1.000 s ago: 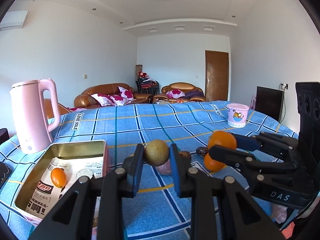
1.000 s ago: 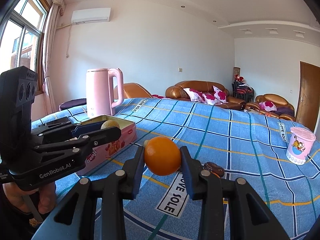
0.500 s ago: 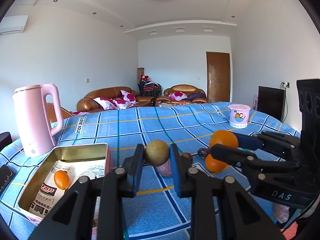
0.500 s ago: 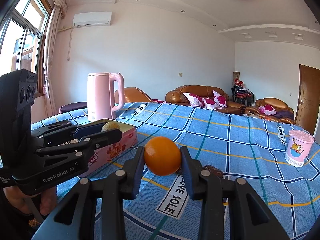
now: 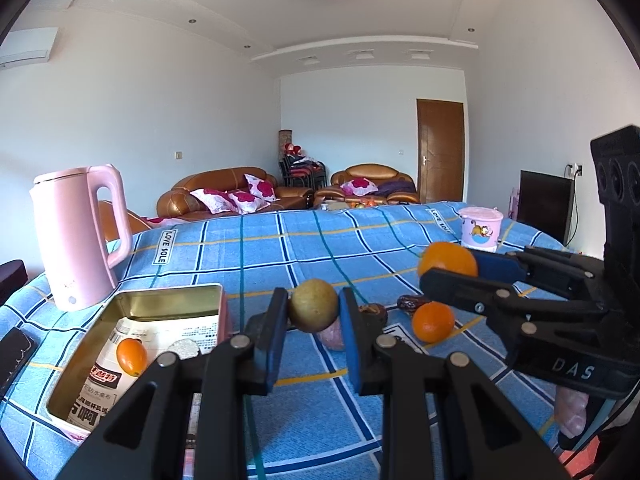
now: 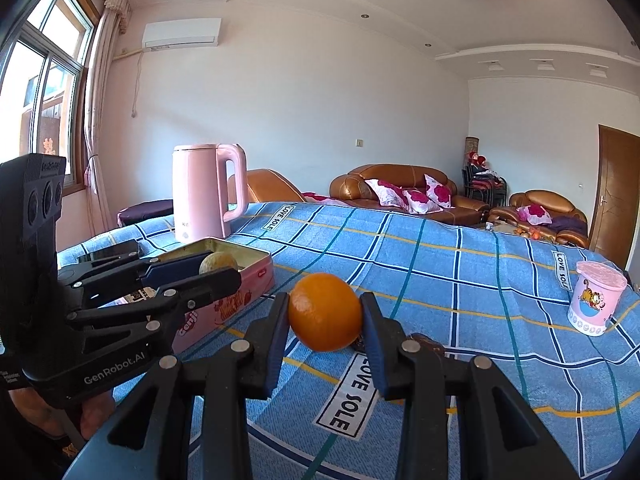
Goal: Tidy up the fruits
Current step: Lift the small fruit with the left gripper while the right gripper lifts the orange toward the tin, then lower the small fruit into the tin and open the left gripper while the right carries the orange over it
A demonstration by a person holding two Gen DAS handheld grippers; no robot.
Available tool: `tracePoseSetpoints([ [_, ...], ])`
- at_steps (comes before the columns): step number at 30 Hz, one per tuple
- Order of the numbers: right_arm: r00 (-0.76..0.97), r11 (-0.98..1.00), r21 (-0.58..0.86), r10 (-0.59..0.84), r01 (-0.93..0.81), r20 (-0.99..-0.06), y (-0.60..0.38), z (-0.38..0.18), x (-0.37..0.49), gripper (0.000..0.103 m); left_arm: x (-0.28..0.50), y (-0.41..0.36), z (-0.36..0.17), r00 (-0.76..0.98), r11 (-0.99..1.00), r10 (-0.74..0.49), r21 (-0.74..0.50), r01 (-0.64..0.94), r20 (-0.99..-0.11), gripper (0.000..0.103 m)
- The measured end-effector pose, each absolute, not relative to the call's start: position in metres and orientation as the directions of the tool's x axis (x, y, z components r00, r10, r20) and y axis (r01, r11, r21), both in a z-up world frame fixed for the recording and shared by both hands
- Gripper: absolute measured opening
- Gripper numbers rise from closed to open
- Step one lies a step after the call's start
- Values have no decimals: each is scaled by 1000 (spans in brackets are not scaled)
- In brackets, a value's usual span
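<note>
The left tool (image 5: 314,314) is clamped on a round brownish-green fruit (image 5: 314,311), held above the blue checked cloth covering the surface (image 5: 304,256). The right tool (image 6: 325,314) grips a round orange (image 6: 325,312) between its blue pads, also clear of the cloth. Below and left of the left tool sits an open gold-lined rectangular tin (image 5: 140,336), holding a small oval orange kumquat (image 5: 131,357) on printed paper. A second small orange fruit (image 5: 433,322) lies on the cloth between the two tools, near a dark brown date (image 5: 412,303). A tall pink electric kettle (image 5: 78,236) stands behind the tin; a pink lidded cup (image 5: 479,229) stands far right.
</note>
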State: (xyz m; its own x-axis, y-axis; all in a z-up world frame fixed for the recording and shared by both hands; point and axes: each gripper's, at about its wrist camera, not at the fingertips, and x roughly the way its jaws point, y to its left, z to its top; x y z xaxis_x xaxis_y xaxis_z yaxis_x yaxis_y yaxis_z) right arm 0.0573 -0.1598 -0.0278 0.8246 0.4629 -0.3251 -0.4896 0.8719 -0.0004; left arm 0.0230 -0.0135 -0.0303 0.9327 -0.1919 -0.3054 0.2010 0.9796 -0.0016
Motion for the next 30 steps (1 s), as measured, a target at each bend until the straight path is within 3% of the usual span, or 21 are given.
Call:
tracePoseSetpoints([
  [15, 743, 800, -3, 557, -600, -371, -102, 27, 84, 37, 43, 72, -14, 914, 1000, 10, -12, -17, -405, 27],
  [30, 634, 718, -26, 595, -695, -493, -11, -6, 112, 37, 68, 126, -50, 825, 992, 108, 13, -122, -555, 27],
])
